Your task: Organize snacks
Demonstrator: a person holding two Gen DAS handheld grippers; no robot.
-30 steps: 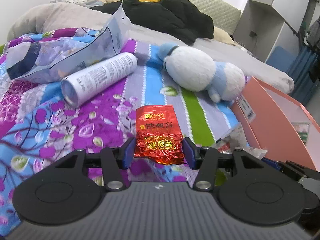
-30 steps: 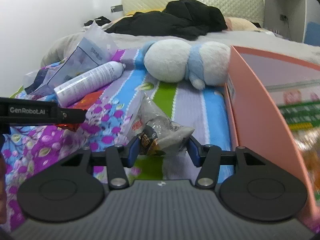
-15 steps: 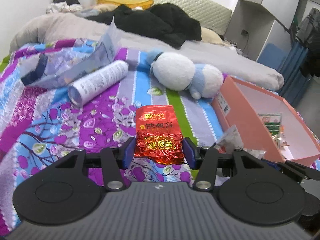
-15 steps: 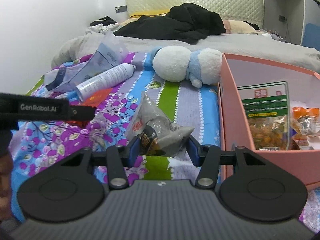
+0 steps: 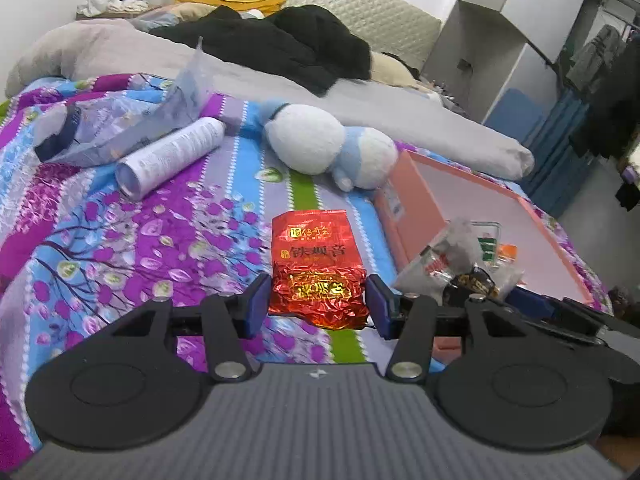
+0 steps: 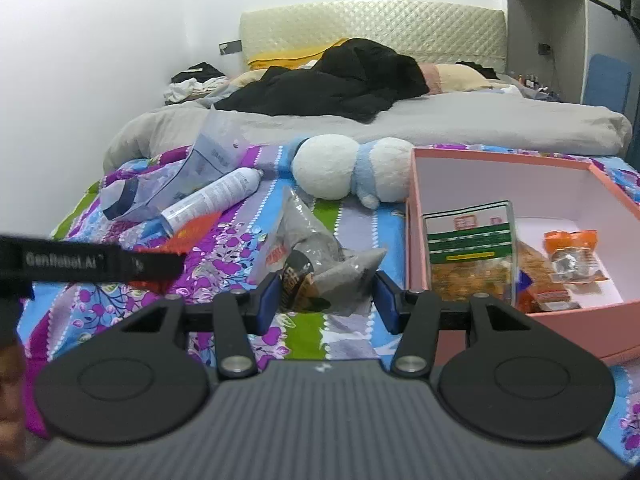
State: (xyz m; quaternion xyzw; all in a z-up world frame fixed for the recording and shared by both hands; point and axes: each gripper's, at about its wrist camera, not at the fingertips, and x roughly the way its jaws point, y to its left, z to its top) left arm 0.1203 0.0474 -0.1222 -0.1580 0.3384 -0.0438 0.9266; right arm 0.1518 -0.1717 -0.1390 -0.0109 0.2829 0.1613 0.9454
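Left claw (image 5: 318, 304): red foil packet (image 5: 316, 268) gripped. Right claw (image 6: 326, 300): grey snack bag (image 6: 320, 264) gripped. Pink box (image 6: 500, 160), right of right claw, partly stocked; both items pending deposit.

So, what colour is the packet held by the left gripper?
Red foil with gold print; the left wrist view shows it best.

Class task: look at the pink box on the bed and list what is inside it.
Inside the pink box: a green-labelled bag of orange-brown snacks, an orange-topped packet and a small orange pack. The near wall and the bag hide anything lower down.
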